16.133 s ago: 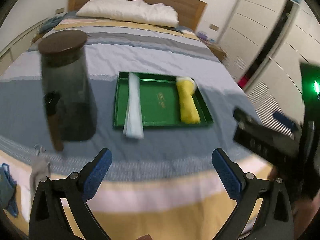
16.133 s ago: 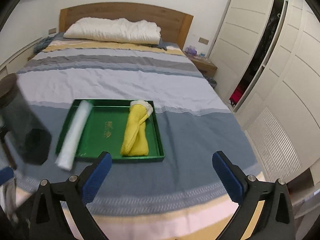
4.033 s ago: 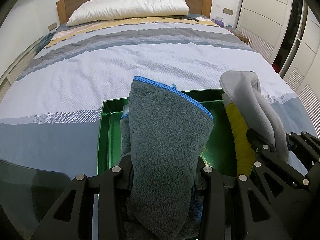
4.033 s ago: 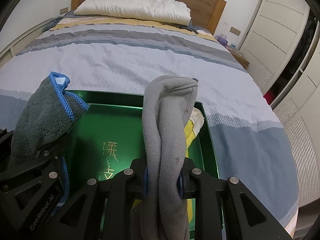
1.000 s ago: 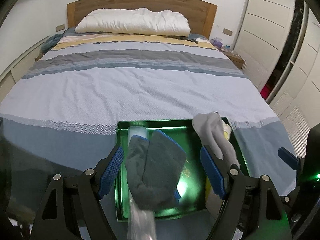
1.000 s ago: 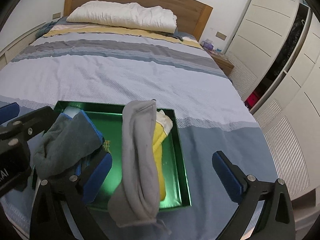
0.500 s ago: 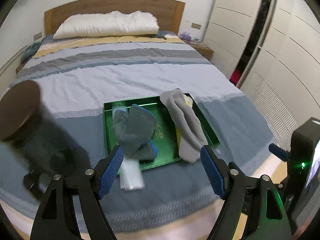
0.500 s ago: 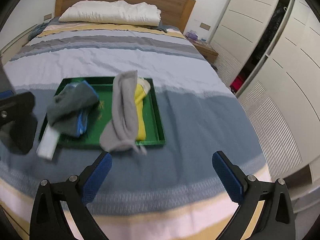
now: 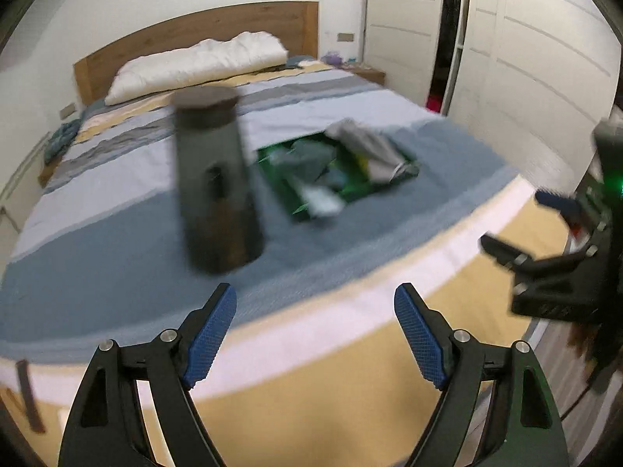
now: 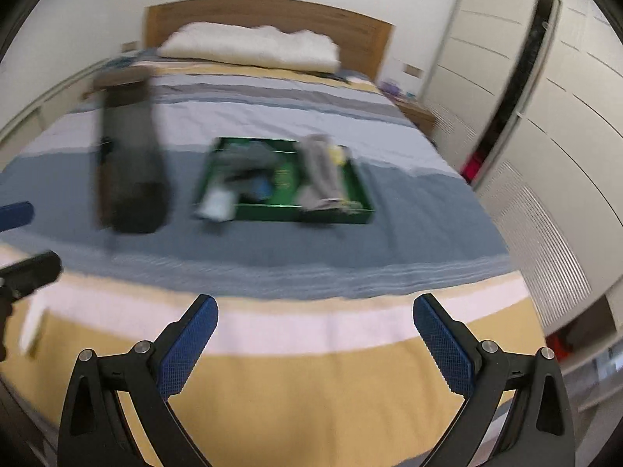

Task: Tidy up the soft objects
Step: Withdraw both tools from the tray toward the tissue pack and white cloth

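Both grippers pulled back from the green tray (image 10: pixel 272 210) since a second ago; the dark grey towel (image 10: pixel 249 163) and light grey towel (image 10: pixel 319 171), carried earlier, now lie in it at frame centre. Left gripper (image 9: pixel 315 334) jaws have just been opening, nothing between; right gripper (image 10: pixel 315 346) jaws wide apart, nothing held. Likely placement done. Left of tray: dark canister (image 10: pixel 128 155). Surface: striped bed (image 10: pixel 311 257), pillow (image 10: pixel 249 46), wardrobe doors (image 10: pixel 525 89) right. Frames blurred.

both cloths now lie in the green tray (image 10: pixel 286 210); hand-held grippers pulled back, empty.
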A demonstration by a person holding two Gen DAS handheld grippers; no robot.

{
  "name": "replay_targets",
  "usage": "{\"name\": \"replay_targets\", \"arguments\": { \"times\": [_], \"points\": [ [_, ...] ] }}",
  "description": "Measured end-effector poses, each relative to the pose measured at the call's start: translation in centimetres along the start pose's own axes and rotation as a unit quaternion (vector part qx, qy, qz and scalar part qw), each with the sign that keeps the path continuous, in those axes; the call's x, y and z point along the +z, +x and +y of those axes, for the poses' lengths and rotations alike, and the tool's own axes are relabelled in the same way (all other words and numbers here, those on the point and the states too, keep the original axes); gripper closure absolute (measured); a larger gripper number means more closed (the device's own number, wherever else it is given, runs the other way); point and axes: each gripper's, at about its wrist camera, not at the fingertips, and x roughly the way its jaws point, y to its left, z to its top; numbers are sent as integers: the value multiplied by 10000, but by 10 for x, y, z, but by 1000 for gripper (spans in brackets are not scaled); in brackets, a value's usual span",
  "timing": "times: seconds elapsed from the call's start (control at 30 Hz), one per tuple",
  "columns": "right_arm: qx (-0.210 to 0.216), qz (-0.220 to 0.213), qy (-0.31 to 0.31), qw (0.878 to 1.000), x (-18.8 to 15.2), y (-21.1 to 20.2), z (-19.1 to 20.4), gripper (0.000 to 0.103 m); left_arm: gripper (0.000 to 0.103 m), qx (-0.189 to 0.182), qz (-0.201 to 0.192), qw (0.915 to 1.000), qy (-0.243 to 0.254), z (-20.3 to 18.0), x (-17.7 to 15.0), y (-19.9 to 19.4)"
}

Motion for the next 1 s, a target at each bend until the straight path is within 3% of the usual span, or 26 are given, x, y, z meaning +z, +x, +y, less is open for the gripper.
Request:
{"name": "replay_targets", "arguments": {
  "times": [0.23,0.4,0.7,1.0],
  "points": [
    [877,-176,-191,9958,-29,-73,95,0,24,527,133,9976,-435,95,-75,-56],
    [1344,-21,-270,9906,-44,-91,168,0,24,969,362,9918,-757,172,-123,-69],
    [1775,815,-143,9806,-46,-53,280,2,24,1205,903,9800,-1300,262,-190,-43],
    [1372,1565,-16,9781,-41,10,322,6,24,1161,1278,9730,-1534,306,-226,-6]
  ]
}}
